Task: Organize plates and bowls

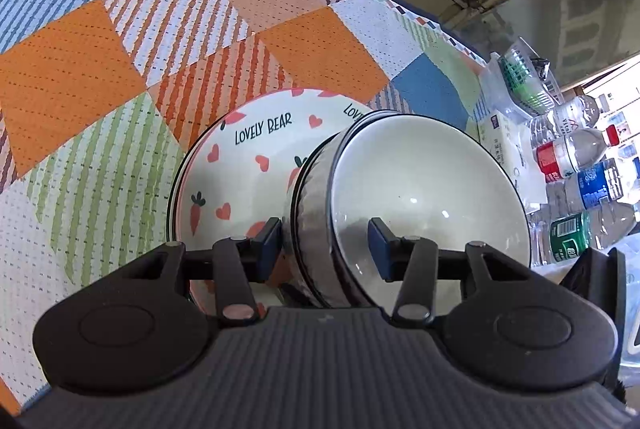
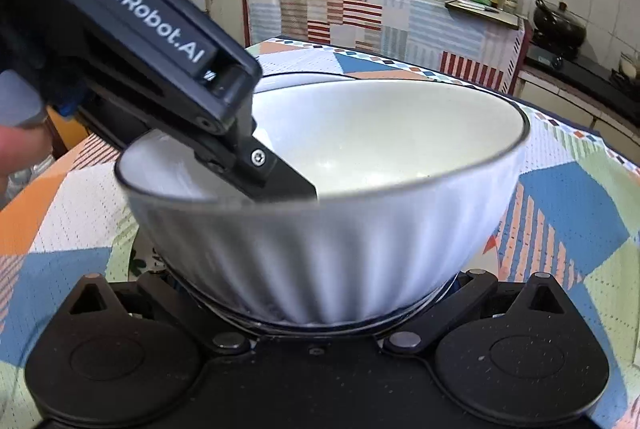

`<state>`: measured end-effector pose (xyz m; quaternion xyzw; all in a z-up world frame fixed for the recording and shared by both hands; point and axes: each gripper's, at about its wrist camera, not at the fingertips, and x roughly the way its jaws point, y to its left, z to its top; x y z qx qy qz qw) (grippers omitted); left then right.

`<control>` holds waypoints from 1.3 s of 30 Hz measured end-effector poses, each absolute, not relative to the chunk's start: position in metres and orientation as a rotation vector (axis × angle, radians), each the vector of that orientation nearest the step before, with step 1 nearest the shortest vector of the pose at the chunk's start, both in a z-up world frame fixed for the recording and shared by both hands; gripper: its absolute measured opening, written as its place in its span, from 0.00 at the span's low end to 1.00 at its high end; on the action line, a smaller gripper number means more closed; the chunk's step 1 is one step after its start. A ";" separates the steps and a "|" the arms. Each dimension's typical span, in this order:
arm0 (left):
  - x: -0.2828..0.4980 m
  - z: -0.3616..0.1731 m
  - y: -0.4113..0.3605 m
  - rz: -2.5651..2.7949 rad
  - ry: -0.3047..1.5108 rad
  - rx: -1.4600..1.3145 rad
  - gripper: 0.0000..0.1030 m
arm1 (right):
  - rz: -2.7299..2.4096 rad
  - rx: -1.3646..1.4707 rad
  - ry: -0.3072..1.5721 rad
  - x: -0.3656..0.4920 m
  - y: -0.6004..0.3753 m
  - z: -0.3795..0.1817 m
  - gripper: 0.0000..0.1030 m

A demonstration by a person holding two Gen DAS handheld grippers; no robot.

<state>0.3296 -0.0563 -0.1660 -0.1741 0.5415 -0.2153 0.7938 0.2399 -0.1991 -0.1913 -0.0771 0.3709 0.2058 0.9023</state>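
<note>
My left gripper's (image 1: 325, 249) blue-padded fingers (image 1: 269, 245) sit either side of the wall of a white, ribbed ceramic bowl with a dark rim (image 1: 420, 189), one pad outside and one inside, touching or nearly touching it; I cannot tell if they press. That bowl is stacked in another like it, beside a white ceramic plate printed with hearts, carrots and "LOVELY BEAR" (image 1: 240, 165), both over the patchwork tablecloth (image 1: 120, 49) towards its right edge. Clear plastic bottles (image 1: 576, 153) lie past that edge. From my right wrist camera, the bowl's wall hides the right gripper's (image 2: 320, 293) fingertips, so I cannot tell its state.
</note>
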 end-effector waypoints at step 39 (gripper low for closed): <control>0.165 -0.023 -0.029 -0.469 0.804 -0.149 0.72 | 0.158 -0.104 0.771 0.126 -0.207 -0.082 1.00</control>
